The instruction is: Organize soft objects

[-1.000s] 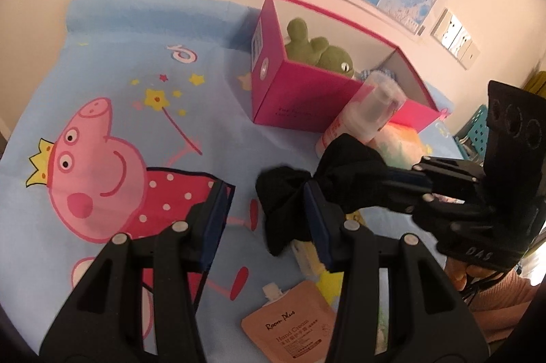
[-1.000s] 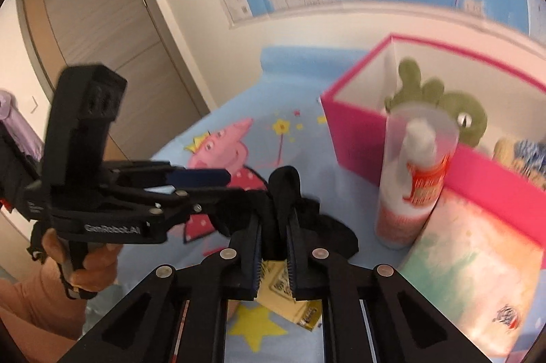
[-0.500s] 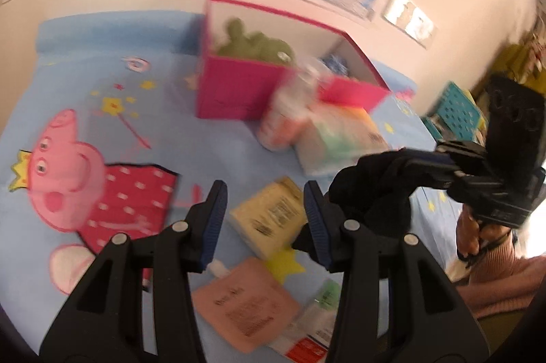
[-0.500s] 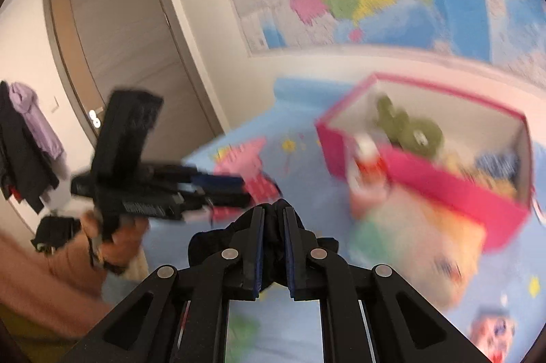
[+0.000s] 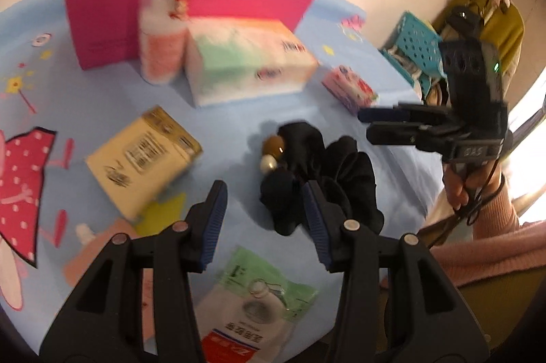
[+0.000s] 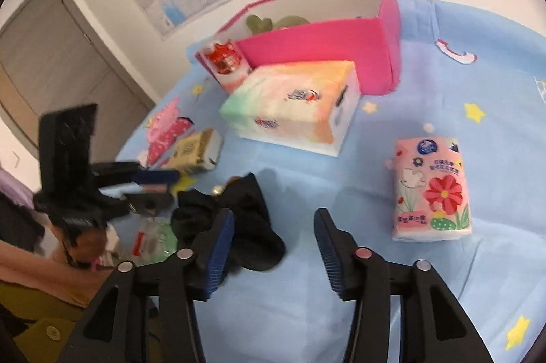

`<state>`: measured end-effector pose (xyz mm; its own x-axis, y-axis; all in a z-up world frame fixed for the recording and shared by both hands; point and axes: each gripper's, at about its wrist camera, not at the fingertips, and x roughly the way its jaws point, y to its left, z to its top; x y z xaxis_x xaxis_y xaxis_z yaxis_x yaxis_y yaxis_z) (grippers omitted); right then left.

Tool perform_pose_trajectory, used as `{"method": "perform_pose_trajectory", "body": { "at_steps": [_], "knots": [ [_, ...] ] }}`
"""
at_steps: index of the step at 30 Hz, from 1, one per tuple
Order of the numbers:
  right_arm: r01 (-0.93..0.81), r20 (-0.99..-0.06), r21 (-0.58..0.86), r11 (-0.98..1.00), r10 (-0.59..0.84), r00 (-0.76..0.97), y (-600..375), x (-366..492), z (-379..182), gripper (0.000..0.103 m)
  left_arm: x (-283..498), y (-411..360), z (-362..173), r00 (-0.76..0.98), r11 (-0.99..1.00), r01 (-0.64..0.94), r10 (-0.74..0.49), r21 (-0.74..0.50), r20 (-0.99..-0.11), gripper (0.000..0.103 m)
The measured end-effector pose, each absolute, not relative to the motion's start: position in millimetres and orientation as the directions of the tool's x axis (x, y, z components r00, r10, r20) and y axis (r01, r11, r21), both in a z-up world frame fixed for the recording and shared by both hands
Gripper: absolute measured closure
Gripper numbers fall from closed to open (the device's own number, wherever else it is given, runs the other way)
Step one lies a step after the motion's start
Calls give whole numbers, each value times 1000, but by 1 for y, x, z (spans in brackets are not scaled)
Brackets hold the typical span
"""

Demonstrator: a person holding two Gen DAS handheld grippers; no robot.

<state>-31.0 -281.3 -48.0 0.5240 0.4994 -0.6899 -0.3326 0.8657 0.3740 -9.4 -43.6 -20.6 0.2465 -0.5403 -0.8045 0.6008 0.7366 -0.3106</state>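
Black scrunchie (image 5: 317,171) lies on the blue cloth (image 6: 426,277), near the front edge, well short of the pink box (image 6: 317,45). A brown bead and a pearl show at its near end.

Right gripper (image 6: 273,247): fingers have just been opening, now parted about halfway, nothing between them; the scrunchie sits just left of its left finger, let go. Left gripper (image 5: 264,219): fingers part open, empty, hovering over the scrunchie's near side, its right finger in front of the fabric. Whether it touches, cannot tell.

Box already holds a green plush (image 6: 273,21), so it looks like the home for soft things. Tissue box (image 6: 293,103) and bottle (image 5: 163,31) stand right against its front wall, blocking a straight approach. My guess: scrunchie set down to re-grip, perhaps by the left
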Motion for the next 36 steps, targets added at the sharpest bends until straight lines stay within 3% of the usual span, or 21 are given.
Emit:
{"method": "perform_pose_trajectory", "body": {
  "at_steps": [3,11,13,14,16,19,29,36],
  "knots": [
    [-375,-701,360,854,513,496,-265,-28,-50,42,-10,-47,-29,201,727,594,-549,-345,-811,54],
    [-417,-736,343,842,517,437,-241,-11,-72,45,-13,-61,-43,129,705,596,-556,-385,-821,54],
    [-427,-753,323,845,502,425,-237,-9,-78,69,-11,-64,-45,118,701,592,-562,-397,-818,54],
    [-431,-754,309,848,495,432,-236,-10,-78,71,-10,-65,-45,117,699,593,-566,-400,-816,58],
    [-443,-748,323,836,512,422,-236,-12,-76,84,-8,-70,-45,105,690,597,-574,-411,-812,71],
    [-446,-733,324,835,519,440,-240,-17,-68,90,-7,-78,-41,113,686,605,-577,-404,-809,79],
    [-449,-624,252,858,498,602,-261,-20,4,90,19,-100,20,218,654,668,-628,-354,-747,81],
    [-441,-543,159,883,451,708,-270,16,58,90,68,-119,71,349,695,675,-597,-248,-723,81]
  ]
}}
